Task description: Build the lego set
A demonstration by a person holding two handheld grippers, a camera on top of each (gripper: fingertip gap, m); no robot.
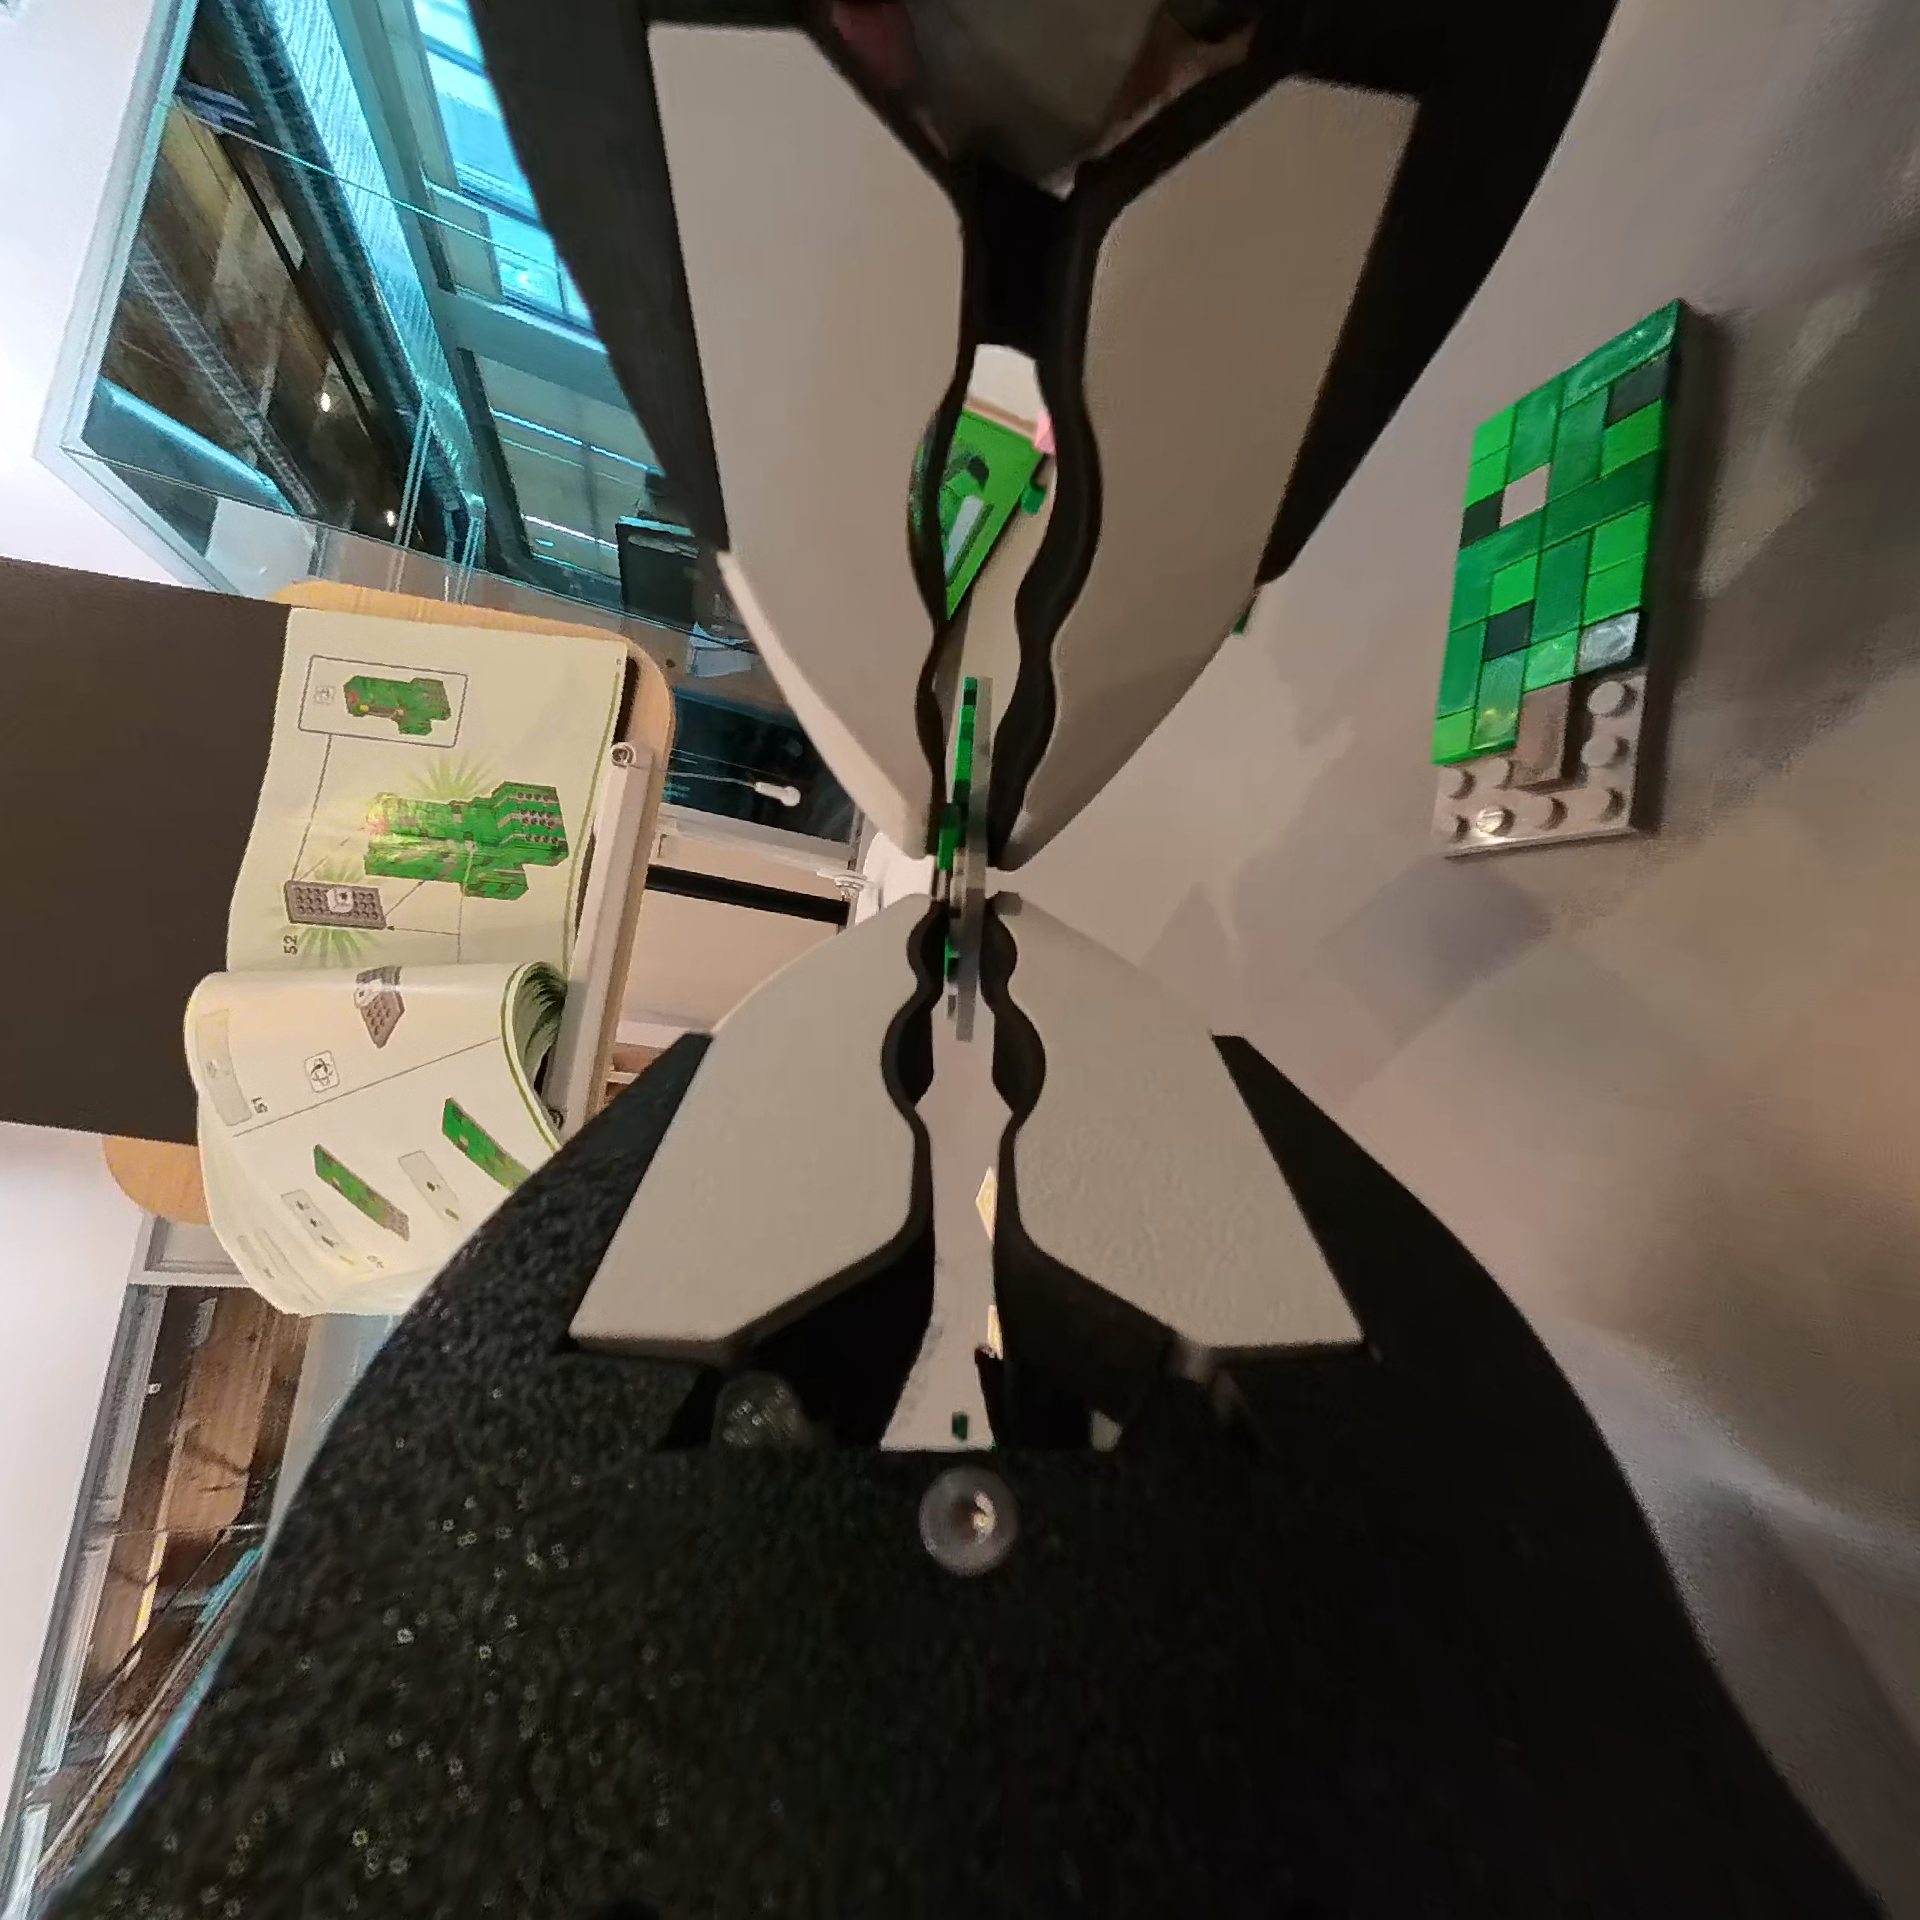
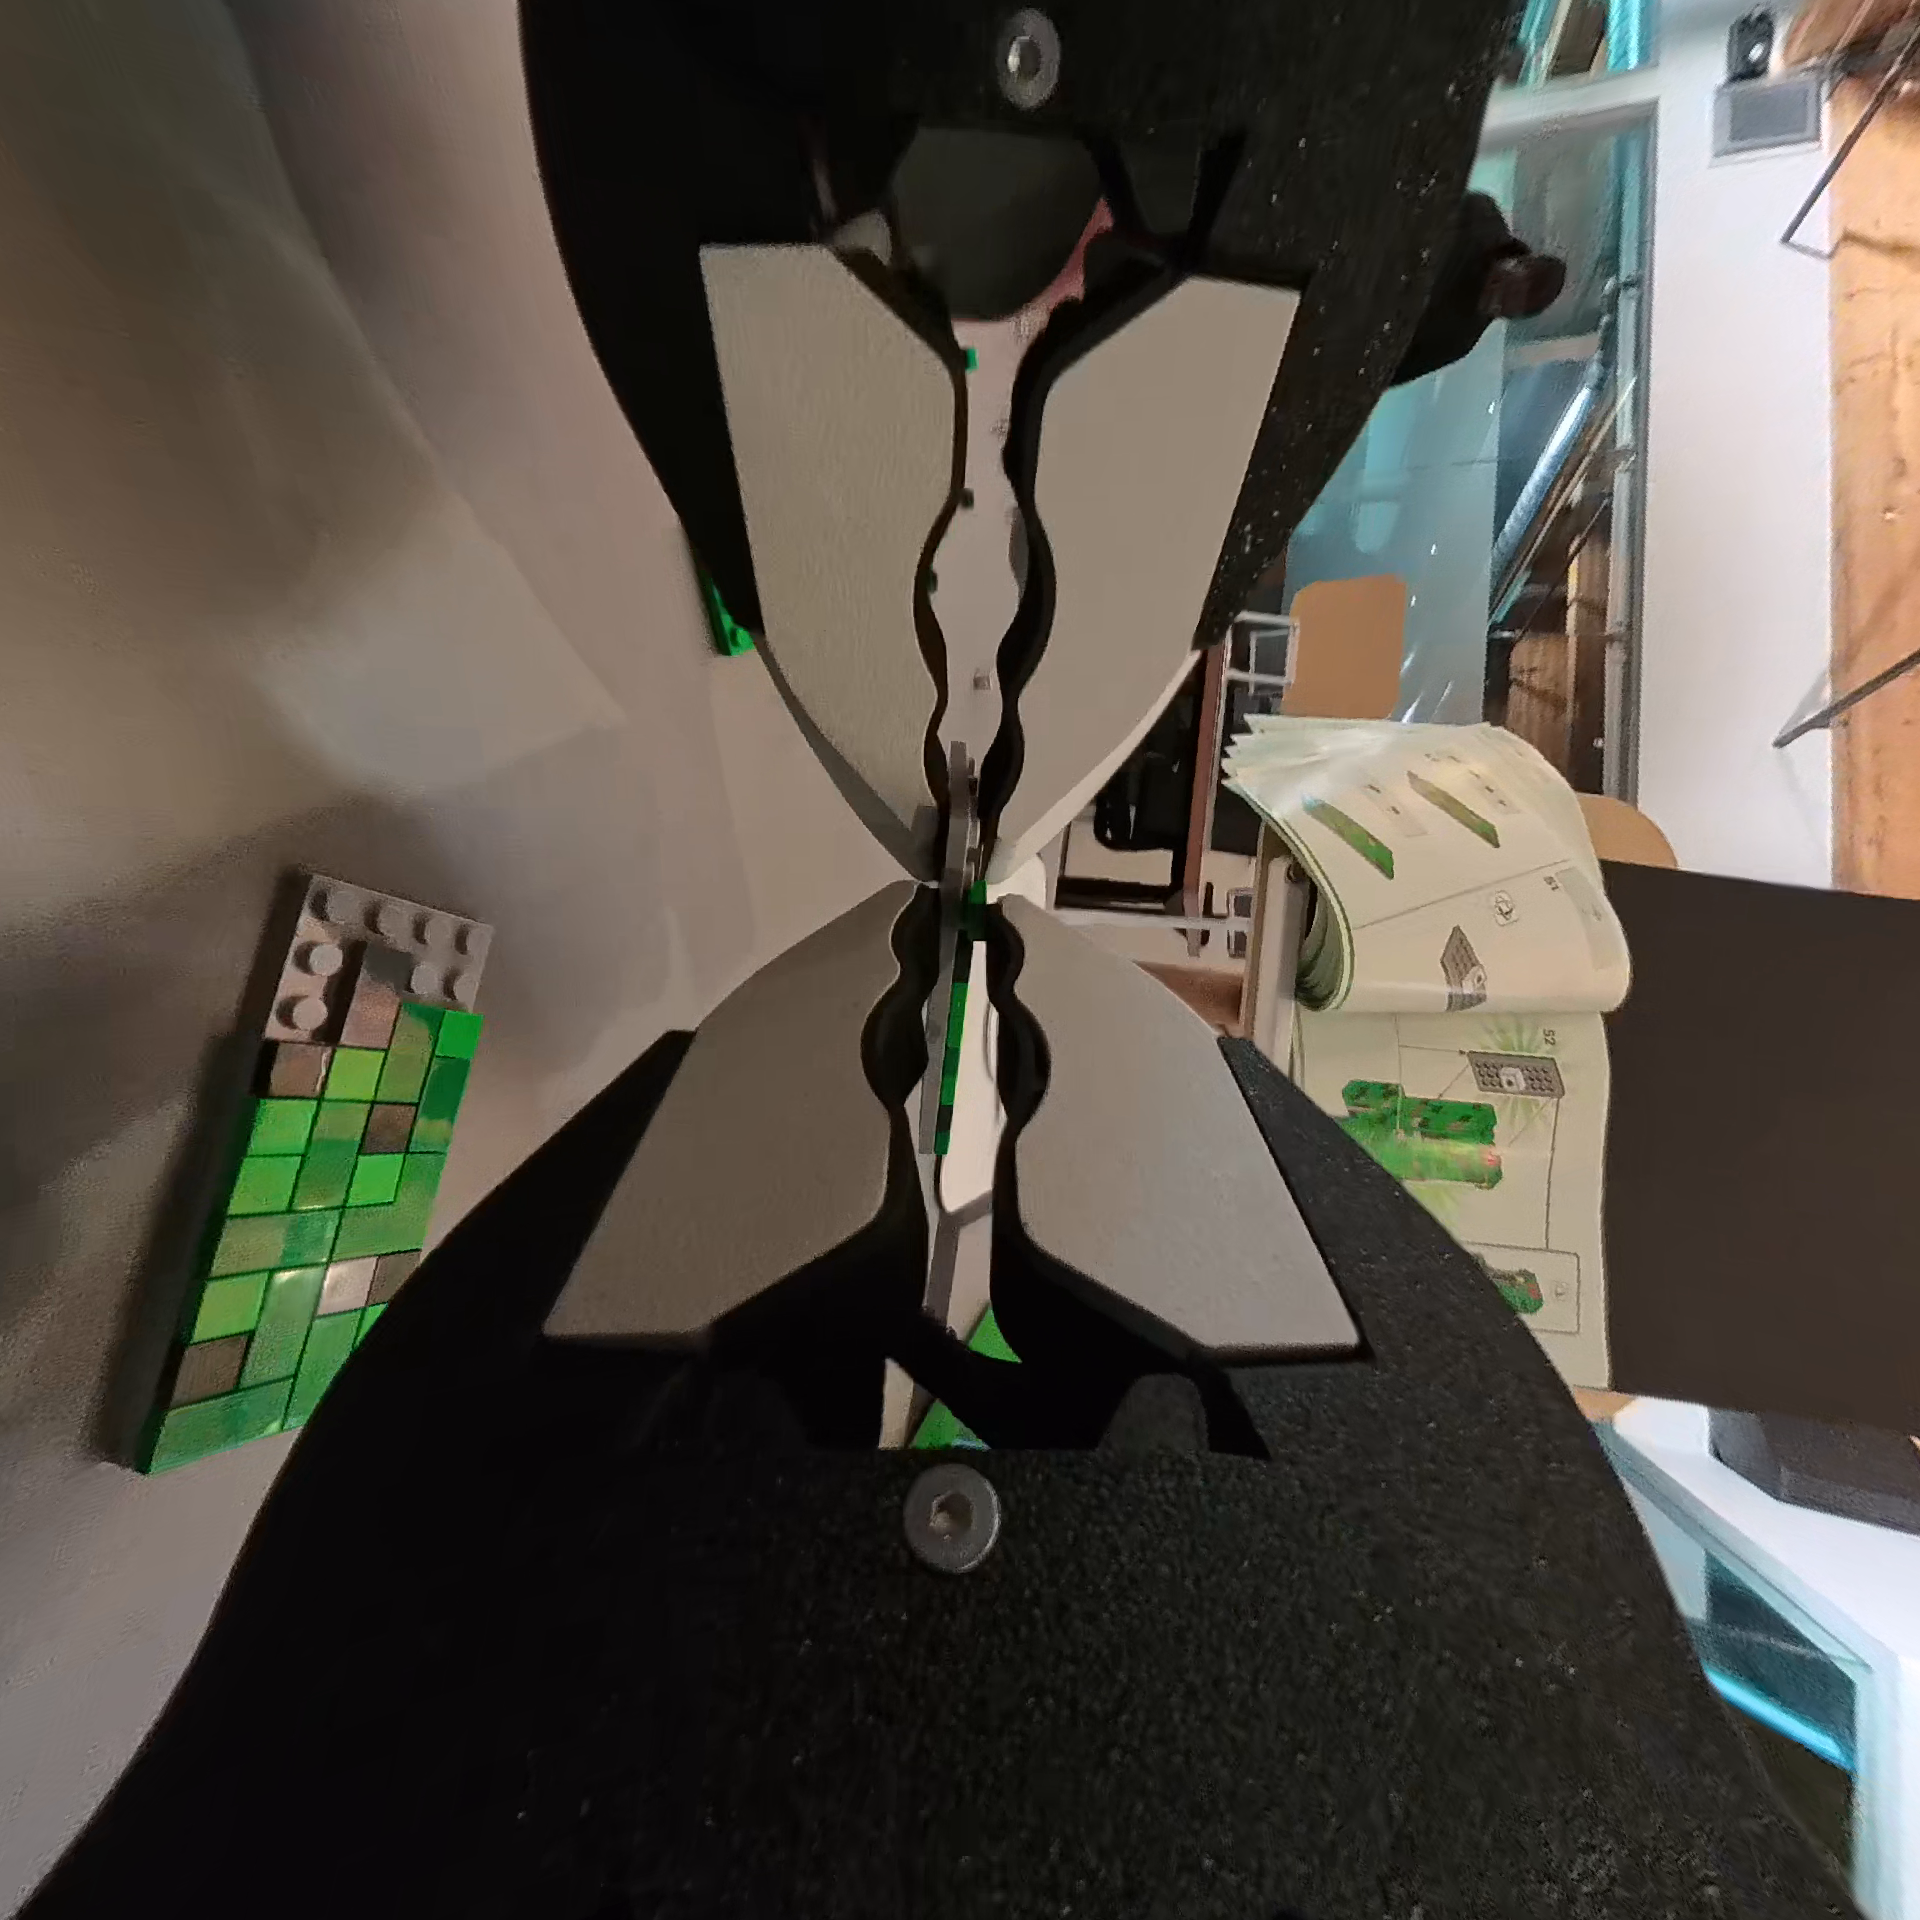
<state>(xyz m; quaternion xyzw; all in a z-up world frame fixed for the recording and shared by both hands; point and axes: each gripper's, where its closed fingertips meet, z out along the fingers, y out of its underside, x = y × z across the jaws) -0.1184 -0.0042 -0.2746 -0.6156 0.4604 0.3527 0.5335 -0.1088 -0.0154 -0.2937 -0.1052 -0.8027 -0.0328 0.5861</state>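
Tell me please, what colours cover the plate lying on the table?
Green tiles on grey; right wrist view.

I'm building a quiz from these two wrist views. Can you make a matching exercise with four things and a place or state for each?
Things:
1. thin grey-and-green plate
2. tiled grey baseplate
3. instruction booklet
4. small green brick

Places or states:
A. lying flat on the white table, part-covered with green tiles, studs bare at one end
B. open, pages curling, propped on a stand
C. edge-on between both claws
D. loose on the table, half hidden by the far claw

Pairs: 1-C, 2-A, 3-B, 4-D
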